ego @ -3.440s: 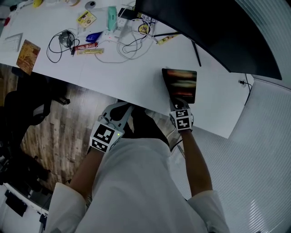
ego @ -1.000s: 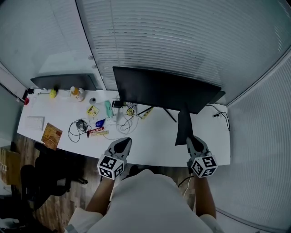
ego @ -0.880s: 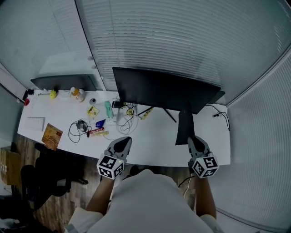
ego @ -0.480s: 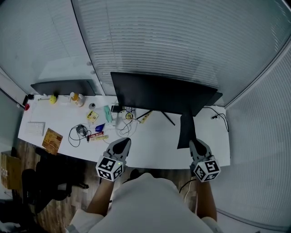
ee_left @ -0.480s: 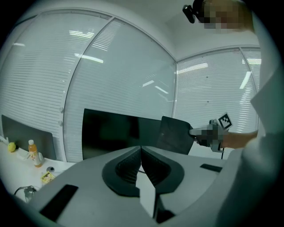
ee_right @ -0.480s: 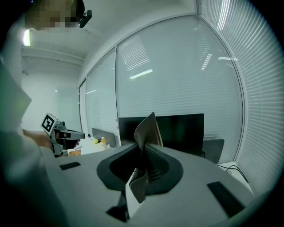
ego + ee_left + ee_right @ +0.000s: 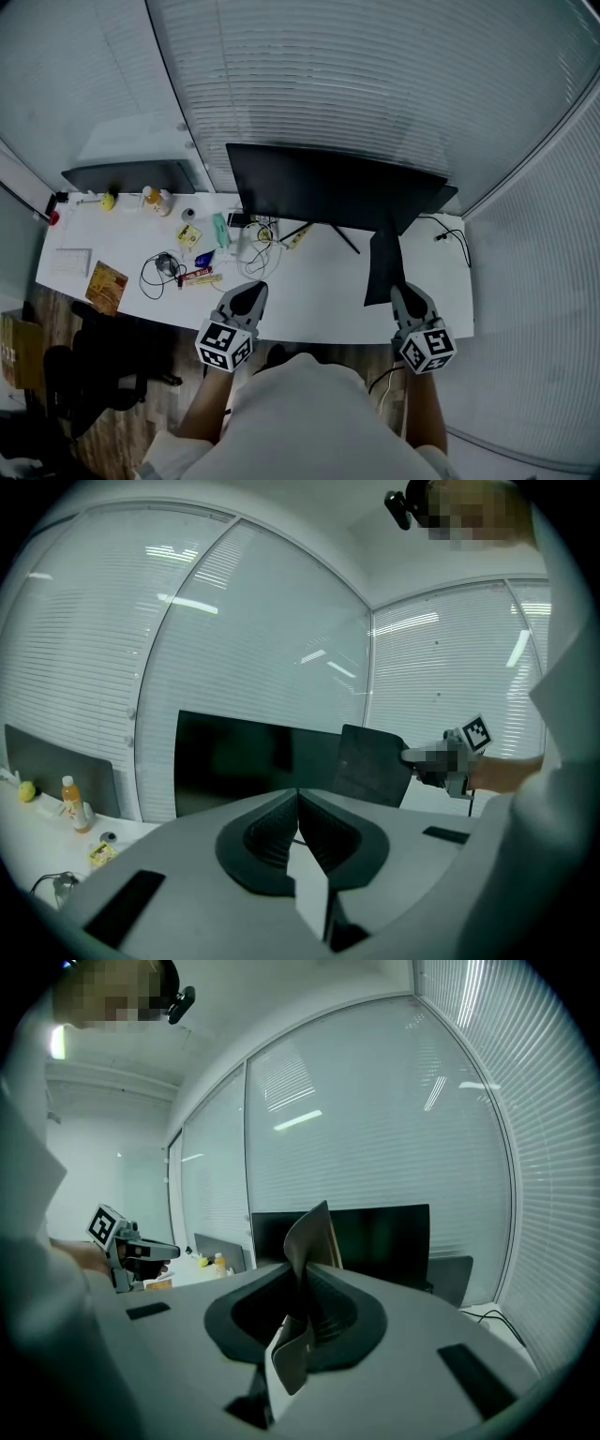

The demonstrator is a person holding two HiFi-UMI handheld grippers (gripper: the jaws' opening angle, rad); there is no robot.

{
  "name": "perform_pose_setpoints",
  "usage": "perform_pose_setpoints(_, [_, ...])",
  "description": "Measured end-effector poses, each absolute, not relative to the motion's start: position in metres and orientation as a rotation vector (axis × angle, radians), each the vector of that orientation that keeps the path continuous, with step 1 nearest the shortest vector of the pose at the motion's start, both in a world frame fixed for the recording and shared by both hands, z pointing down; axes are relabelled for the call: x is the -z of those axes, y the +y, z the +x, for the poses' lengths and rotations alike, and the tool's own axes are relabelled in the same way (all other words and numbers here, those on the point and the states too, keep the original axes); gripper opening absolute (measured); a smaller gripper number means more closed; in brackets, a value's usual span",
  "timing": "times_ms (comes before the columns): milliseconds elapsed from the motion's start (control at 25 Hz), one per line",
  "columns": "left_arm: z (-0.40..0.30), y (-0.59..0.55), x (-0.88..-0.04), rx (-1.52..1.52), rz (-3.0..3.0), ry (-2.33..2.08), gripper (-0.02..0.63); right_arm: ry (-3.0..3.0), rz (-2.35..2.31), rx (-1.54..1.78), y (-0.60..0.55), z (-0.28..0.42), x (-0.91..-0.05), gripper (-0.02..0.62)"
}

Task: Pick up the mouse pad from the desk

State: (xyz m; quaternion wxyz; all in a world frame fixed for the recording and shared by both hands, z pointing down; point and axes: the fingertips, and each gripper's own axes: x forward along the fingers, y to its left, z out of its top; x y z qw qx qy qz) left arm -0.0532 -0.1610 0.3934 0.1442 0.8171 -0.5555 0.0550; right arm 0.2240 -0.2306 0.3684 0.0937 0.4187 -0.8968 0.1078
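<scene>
My right gripper (image 7: 403,294) pinches the pad (image 7: 382,267) by its near edge to hold it off the desk (image 7: 319,295); left gripper (image 7: 247,298) pressed together, empty.

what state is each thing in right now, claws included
right claw: shut on the mouse pad
mouse pad: lifted off the desk, standing on edge
left claw: shut, empty
monitor: screen dark
orange bottle: upright on the desk
black cable: loosely coiled on the desk
</scene>
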Motion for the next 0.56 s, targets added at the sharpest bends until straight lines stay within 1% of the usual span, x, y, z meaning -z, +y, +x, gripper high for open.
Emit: perform_pose_setpoints(560, [-0.0473,-0.1552,-0.3957,-0.147,2.344,-1.599,0.018,-2.668,1.239,-0.312,-0.2244,0.2252,-0.3634,0.055])
